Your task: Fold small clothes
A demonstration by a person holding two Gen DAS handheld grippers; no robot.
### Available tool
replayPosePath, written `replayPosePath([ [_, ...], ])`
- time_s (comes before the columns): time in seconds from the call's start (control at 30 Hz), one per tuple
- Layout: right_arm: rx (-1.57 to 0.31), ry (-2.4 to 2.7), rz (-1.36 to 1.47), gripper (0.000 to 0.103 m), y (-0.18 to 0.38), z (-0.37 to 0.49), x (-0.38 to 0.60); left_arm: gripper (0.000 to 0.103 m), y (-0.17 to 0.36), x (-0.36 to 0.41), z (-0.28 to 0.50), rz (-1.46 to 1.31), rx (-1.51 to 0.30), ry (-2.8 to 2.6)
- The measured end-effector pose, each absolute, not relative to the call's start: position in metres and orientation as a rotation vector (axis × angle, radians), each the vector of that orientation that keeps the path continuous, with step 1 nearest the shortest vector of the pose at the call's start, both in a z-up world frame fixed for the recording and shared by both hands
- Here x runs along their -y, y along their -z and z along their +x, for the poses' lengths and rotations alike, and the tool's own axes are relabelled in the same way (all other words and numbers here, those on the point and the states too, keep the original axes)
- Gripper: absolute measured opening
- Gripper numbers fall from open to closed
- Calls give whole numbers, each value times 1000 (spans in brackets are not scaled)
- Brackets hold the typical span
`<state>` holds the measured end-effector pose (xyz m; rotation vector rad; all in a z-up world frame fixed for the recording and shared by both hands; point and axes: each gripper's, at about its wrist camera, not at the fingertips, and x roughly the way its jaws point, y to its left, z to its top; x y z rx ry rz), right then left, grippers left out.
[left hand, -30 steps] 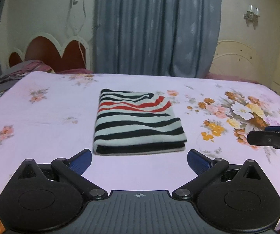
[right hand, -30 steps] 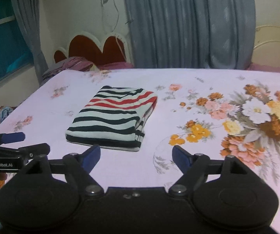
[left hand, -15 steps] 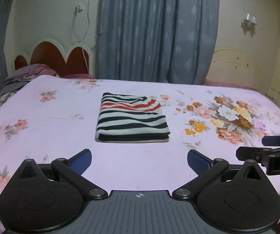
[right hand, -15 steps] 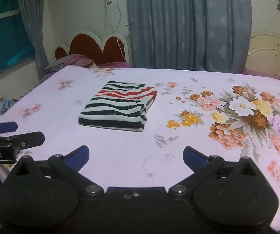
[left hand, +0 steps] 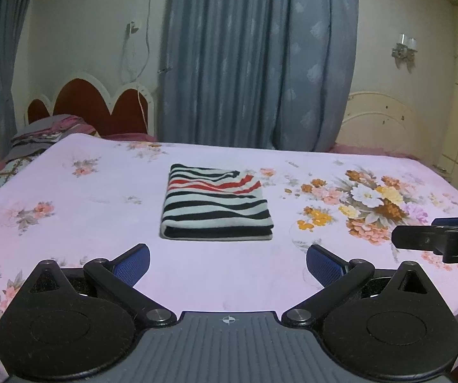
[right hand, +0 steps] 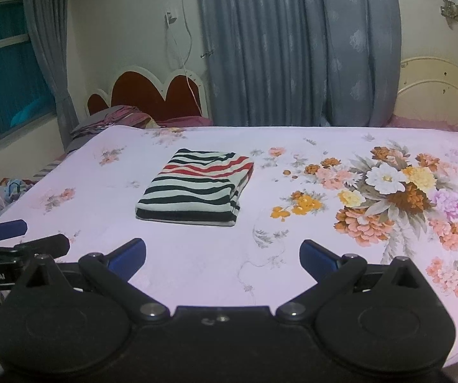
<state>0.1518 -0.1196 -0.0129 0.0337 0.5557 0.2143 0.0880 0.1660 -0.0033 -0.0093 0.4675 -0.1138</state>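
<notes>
I am reading only part of a white brand mark on the left tongs (right hand: pixel 5 228) at the edge of my right wrist view, its visible letters running "eRobot.AI". In my left wrist view, the right tongs (left hand: pixel 436 229) are showing a cut-off white mark, perhaps "D", too partial for me to read.

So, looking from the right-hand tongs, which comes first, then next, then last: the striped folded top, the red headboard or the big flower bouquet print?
In the right wrist view, from the right tongs:
1. Striped folded top, ahead and slightly left on the bed.
2. Big flower bouquet print, off to the right; close to the top's distance, so that order is loose.
3. Red headboard, far back left, plainly last.
</notes>
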Motion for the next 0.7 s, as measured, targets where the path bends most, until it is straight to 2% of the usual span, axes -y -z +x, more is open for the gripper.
replayPosePath([
  [0.7,-560,-210,28,102,16,147,119,103,1,-163,81,-4,-457,117],
])
